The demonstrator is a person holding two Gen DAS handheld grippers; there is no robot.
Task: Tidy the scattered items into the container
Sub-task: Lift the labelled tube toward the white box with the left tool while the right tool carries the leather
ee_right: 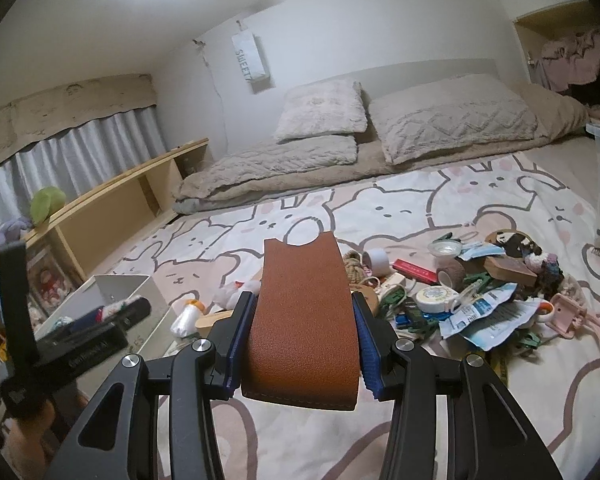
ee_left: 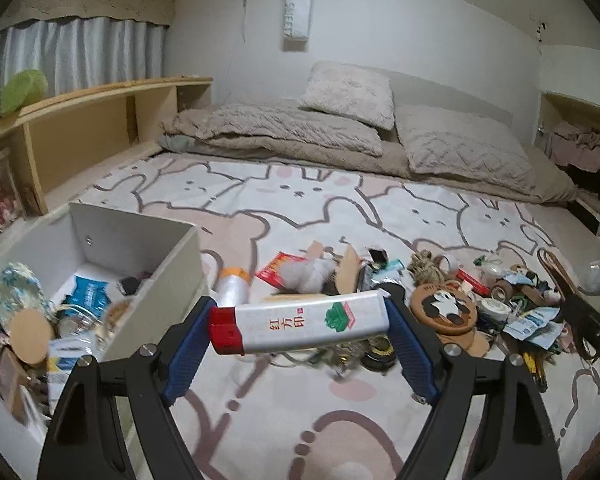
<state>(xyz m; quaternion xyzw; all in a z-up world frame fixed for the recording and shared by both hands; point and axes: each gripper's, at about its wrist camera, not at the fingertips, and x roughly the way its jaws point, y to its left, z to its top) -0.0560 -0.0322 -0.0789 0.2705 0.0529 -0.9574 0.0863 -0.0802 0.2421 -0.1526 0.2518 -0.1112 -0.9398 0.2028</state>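
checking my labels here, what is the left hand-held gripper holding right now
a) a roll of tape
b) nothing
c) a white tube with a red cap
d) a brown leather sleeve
c: in the left wrist view the left hand-held gripper is closed on the ends of a white tube with a red cap, held crosswise between its blue pads; the brown leather sleeve is in the right hand-held gripper.
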